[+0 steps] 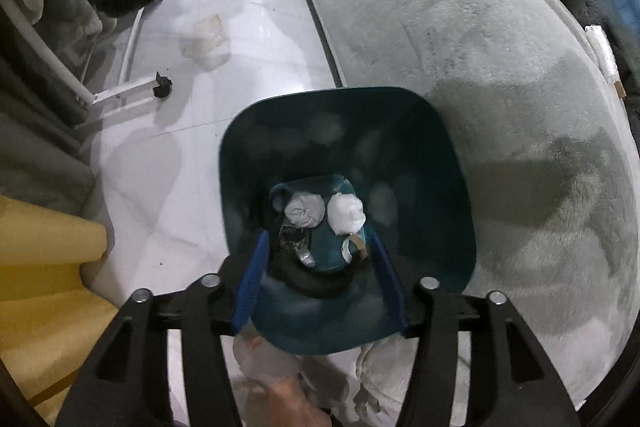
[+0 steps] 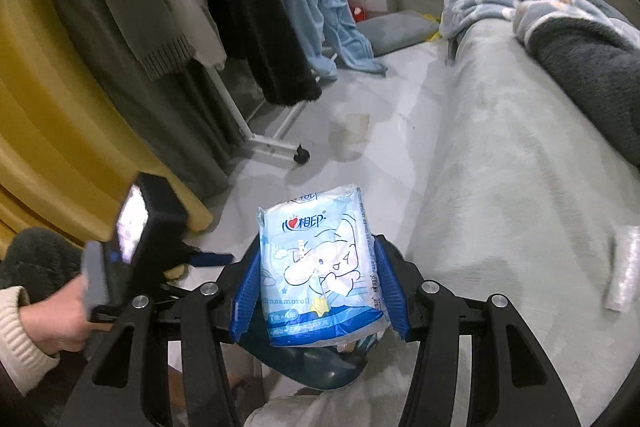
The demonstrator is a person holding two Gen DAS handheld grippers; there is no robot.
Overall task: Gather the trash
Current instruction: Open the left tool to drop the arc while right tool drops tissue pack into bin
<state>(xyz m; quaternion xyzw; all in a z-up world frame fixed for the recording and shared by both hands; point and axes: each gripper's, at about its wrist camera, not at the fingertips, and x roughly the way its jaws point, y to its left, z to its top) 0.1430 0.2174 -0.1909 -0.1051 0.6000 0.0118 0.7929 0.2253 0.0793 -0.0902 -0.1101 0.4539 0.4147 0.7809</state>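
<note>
In the left wrist view I look straight down into a teal trash bin (image 1: 348,115). At its bottom lie crumpled white tissues (image 1: 346,213) and dark wrappers (image 1: 294,241). My left gripper (image 1: 320,239) hangs open over the bin's mouth with nothing between its blue pads. My right gripper (image 2: 318,247) is shut on a blue-and-white tissue packet (image 2: 320,267) with a cartoon print, held upright. The bin's rim (image 2: 320,363) shows just below the packet. A hand (image 2: 52,315) holds the left gripper's body (image 2: 148,227) at the left.
A pale plush-covered sofa (image 1: 480,67) runs along the right of the bin. A clothes rack's wheeled foot (image 1: 162,89) and a clear crumpled wrapper (image 1: 204,39) are on the white floor. A yellow curtain (image 1: 40,267) hangs left. A small white roll (image 2: 622,267) lies on the sofa.
</note>
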